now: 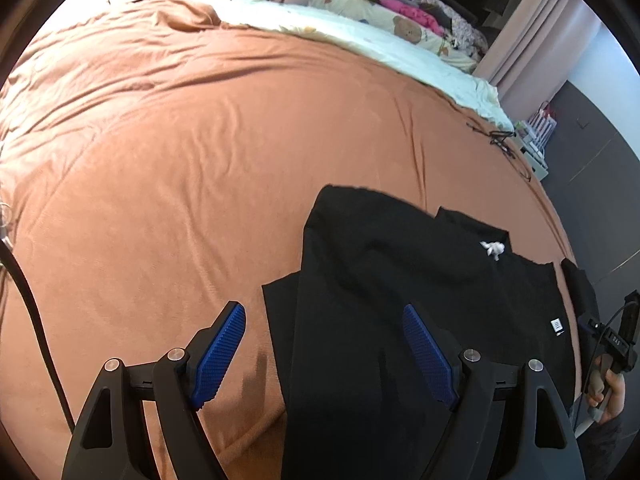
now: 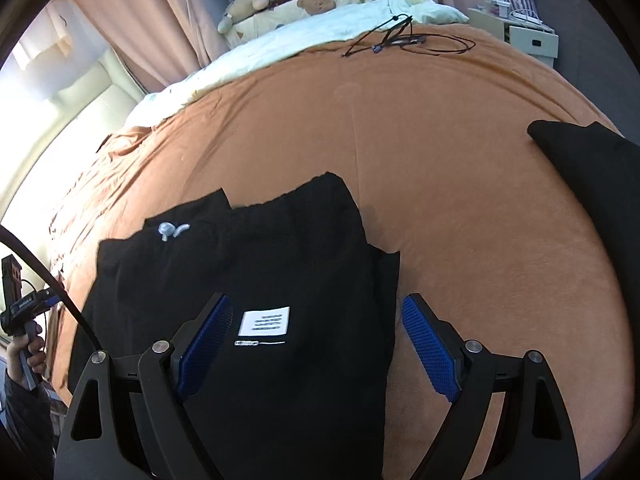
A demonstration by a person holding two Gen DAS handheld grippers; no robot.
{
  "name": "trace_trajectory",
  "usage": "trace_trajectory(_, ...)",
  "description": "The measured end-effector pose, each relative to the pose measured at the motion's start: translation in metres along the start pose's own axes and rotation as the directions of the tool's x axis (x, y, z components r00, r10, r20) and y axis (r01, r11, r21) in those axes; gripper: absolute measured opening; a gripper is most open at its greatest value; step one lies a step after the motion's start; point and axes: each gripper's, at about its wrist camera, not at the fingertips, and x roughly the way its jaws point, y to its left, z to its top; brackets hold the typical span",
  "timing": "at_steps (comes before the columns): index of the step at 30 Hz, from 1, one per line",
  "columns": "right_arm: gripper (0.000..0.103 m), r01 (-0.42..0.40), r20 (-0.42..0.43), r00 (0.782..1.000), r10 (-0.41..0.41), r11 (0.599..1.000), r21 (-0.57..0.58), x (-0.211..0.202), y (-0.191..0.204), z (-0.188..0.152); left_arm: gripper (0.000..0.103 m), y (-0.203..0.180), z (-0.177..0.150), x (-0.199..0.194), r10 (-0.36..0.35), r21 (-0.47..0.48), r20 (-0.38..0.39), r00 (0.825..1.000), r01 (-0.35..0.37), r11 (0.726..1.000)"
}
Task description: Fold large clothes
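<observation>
Hovering over the black garment (image 1: 400, 300), we keep both tools released: the left hand-held gripper (image 1: 324, 354) and the right hand-held gripper (image 2: 316, 344) stand wide apart, grasping nothing. The garment lies partly folded on the orange bed cover (image 1: 180, 152), its white label (image 2: 265, 321) facing up. We judge the risks as follows: clamping several layers at once would drag the fold apart; pinching the bed cover beside the garment's edge would lift both.
</observation>
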Motion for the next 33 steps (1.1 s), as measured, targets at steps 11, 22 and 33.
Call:
trace_trajectory(11,0.063,0.010,-0.073,0.997,-0.009,1.000,0.012,0.061,-0.011,0.032,0.081,0.008,0.012,0.074,0.001,0.014,-0.105,0.995,0.000,1.000)
trace_trajectory(22,0.006,0.026,0.005,1.000,-0.026,1.000,-0.015,0.073,-0.008,0.051,0.007,0.000,0.031,0.078,-0.023,0.045,-0.115,0.993,0.028,0.999)
trace_trajectory(33,0.000,0.073,0.169,0.984,-0.051,0.989,-0.130,0.012,0.027,0.039,0.003,-0.018,0.041,-0.005,-0.041,0.095,0.110,0.993,0.030,0.995)
